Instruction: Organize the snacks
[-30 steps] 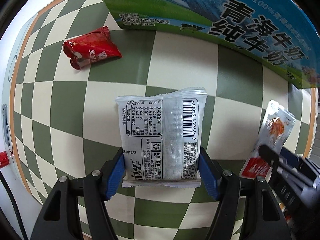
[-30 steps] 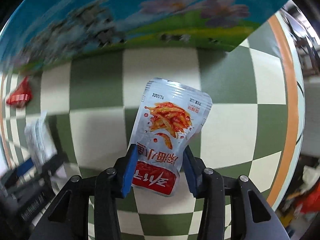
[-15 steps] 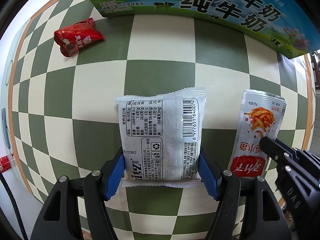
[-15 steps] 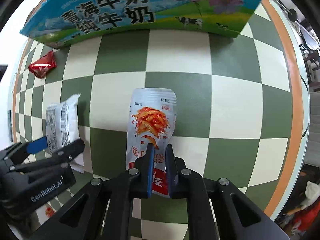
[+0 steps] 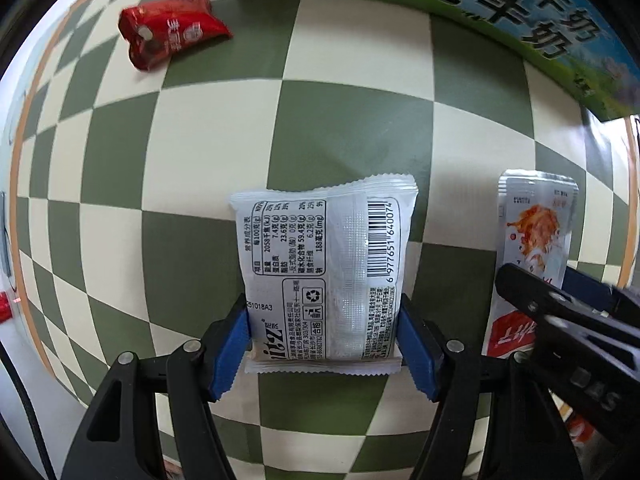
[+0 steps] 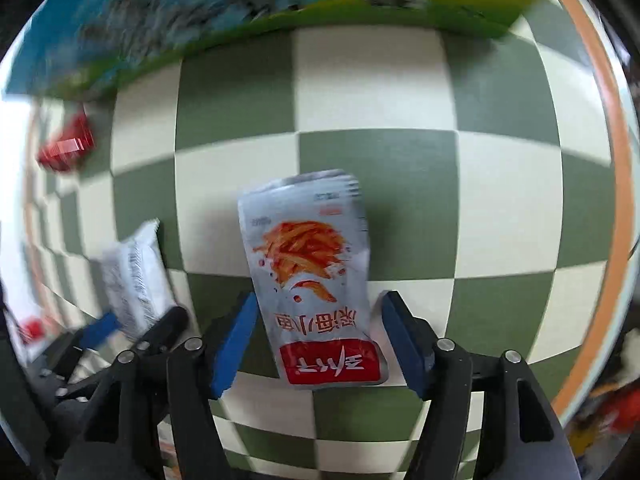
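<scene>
My left gripper [image 5: 324, 340] is shut on a white snack packet [image 5: 324, 264] with a barcode and nutrition table, its blue pads pressing both side edges. My right gripper [image 6: 316, 340] is open, its blue pads apart on either side of a silver packet with orange strips and a red label [image 6: 312, 280]; the packet lies between them, not clamped. The silver packet also shows at the right of the left wrist view [image 5: 532, 240]. A red snack packet [image 5: 168, 30] lies far left on the checkered cloth.
A blue and green milk carton box [image 5: 480, 12] stands along the far side; it also shows in the right wrist view [image 6: 240, 20]. The green and cream checkered tablecloth [image 5: 360, 120] has an orange border [image 6: 616, 160] at the right. The white packet shows left in the right wrist view [image 6: 136, 276].
My right gripper was shut on the silver packet half a second ago and has opened, letting it go. Both views have drawn closer to the box. The left gripper still grips the white packet.
</scene>
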Tool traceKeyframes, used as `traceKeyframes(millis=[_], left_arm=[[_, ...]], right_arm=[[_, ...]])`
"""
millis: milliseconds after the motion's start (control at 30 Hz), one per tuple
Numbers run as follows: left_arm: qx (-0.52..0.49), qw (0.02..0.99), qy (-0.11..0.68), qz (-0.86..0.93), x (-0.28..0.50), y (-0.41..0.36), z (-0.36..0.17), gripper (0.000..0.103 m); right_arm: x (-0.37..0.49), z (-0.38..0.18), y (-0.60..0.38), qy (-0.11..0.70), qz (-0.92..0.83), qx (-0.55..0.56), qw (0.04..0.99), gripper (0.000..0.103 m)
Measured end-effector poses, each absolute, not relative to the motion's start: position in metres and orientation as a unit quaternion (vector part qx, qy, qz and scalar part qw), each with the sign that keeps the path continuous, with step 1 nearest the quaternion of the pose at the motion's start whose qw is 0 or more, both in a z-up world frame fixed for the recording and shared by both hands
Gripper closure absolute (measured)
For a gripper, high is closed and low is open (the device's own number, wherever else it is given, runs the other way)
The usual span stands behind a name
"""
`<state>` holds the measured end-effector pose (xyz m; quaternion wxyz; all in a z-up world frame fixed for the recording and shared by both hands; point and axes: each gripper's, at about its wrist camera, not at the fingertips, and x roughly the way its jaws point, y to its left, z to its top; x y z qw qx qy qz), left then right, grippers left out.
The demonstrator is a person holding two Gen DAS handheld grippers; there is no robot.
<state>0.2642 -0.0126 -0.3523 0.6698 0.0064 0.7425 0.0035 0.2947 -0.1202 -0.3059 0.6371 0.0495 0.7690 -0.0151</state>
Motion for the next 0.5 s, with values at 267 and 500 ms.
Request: traceKeyframes(millis=[267,500], left_arm=[[0.006,0.673,0.739,0.000,0.263,-0.010,-0.352,0.036],[0.012,0.679,0.734,-0.007,0.262,-0.012,-0.348,0.036]], right_arm=[[0.296,-0.316,-0.094,0.745,-0.008,-0.044,0.665,0.066],[0.278,-0.310,-0.114,0.721,-0.012,-0.019,0.692,0.081]])
